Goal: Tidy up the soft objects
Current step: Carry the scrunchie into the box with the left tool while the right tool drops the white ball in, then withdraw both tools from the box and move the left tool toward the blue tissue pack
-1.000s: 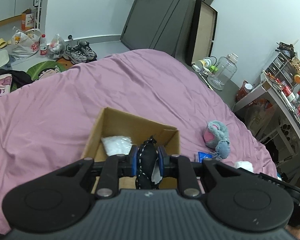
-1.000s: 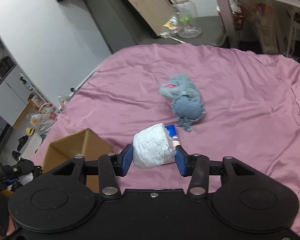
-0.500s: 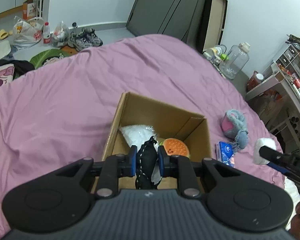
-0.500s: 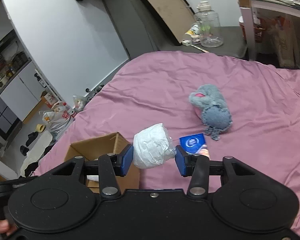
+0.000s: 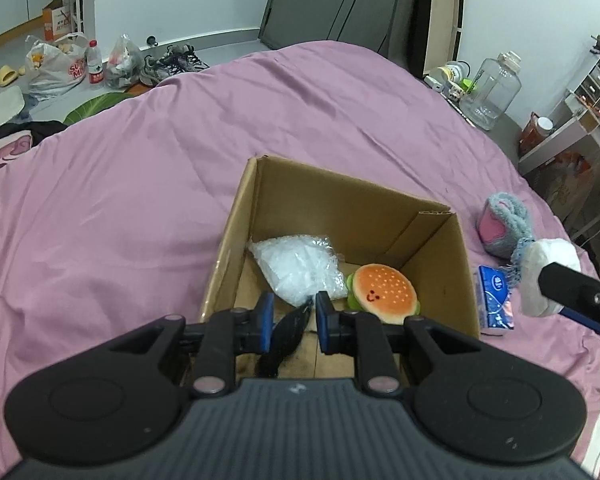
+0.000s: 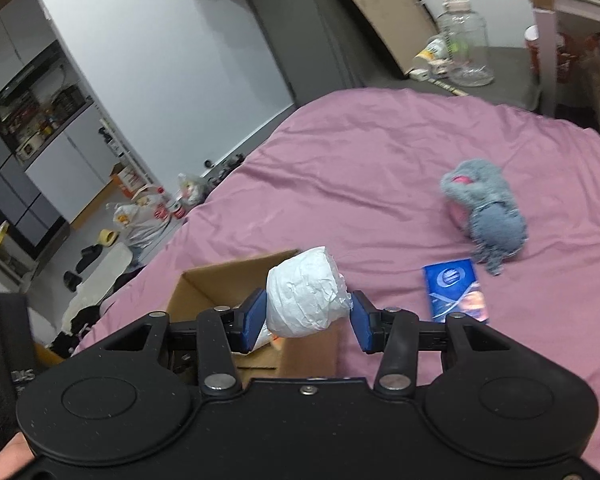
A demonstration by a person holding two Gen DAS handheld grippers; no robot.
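2 tools are in play over a bed [image 5: 140, 208] covered in a pink sheet. The left tool [image 5: 291, 322] hangs above the near edge of an open cardboard box [image 5: 466, 264]; its blue pads [image 5: 265, 320] stand apart, and a black soft object [image 5: 284, 334] lies between them, tipped toward the left pad and loose, its lower end down inside the box. Whether it touches either pad cannot be told. Inside the box lie a clear plastic bag [image 5: 296, 270] of white filling at the left and a hamburger plush [image 5: 384, 294] at the right, the 2 just beside each other.

The right tool [image 6: 306, 322] grips a white wrapped roll [image 6: 306, 294] between its pads, the roll bulging forward past them. In the right wrist view the roll sits over the right side of the box [image 6: 216, 284]; in the left wrist view the same roll [image 5: 548, 276] shows at the box's right, outside its wall, above the sheet.

On the sheet to the right of the box lies a blue tissue pack [image 5: 496, 300], flat and just beside the box wall. Beyond it rests a grey and pink plush toy [image 5: 504, 232], near the pack; the right wrist view shows the pack [image 6: 454, 290] and the toy [image 6: 486, 210] close together but apart.
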